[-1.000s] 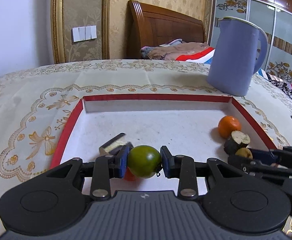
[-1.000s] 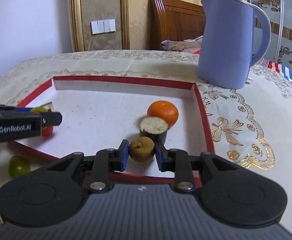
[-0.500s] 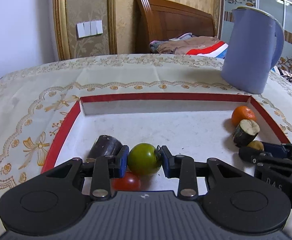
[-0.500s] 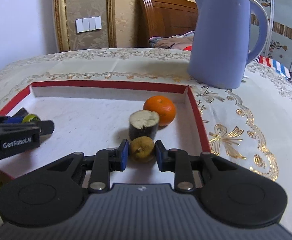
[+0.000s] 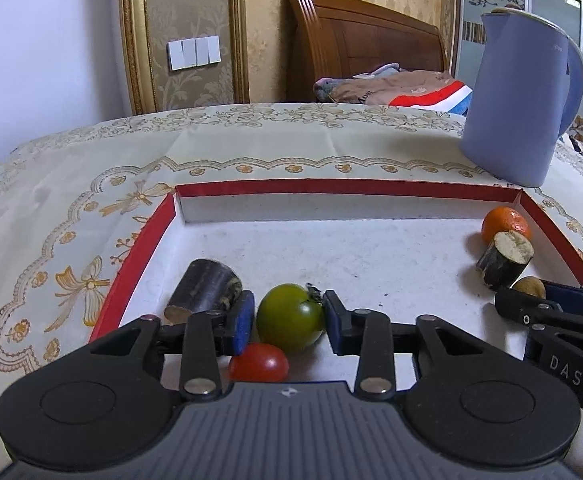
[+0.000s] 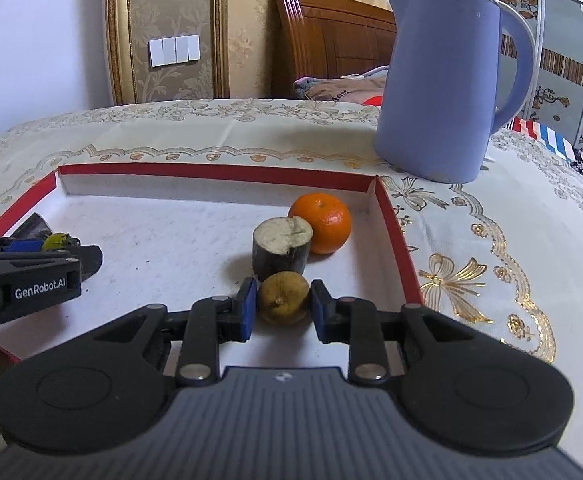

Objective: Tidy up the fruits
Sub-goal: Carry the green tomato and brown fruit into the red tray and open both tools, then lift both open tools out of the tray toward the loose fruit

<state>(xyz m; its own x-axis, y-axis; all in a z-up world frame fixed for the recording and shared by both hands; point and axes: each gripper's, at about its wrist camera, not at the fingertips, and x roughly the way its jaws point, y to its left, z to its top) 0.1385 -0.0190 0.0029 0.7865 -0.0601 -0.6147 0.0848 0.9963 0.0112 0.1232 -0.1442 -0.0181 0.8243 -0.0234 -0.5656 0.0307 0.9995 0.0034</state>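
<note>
The left gripper (image 5: 287,322) brackets a green tomato (image 5: 290,323) resting on the tray (image 5: 343,189) floor; the jaws are parted, with a gap visible at the left pad. A glossy red tomato (image 5: 259,367) lies at 7 o'clock of the green one, and a dark cylindrical stalk piece (image 5: 205,289) lies just beside the left pad at 10 o'clock.

The right gripper (image 6: 284,304) has its jaws narrowly around a dull brown round fruit (image 6: 283,299); contact cannot be confirmed. An upright cut stalk piece (image 6: 282,249) with a pale fibrous face stands directly behind it at 12 o'clock, touching a dimpled orange (image 6: 320,223).

The tray has red cardboard walls and a white speckled floor. A matte lavender kettle (image 6: 443,88) stands on the embroidered table (image 6: 471,240) beyond. The left gripper body reads "GenRobot.AI".
</note>
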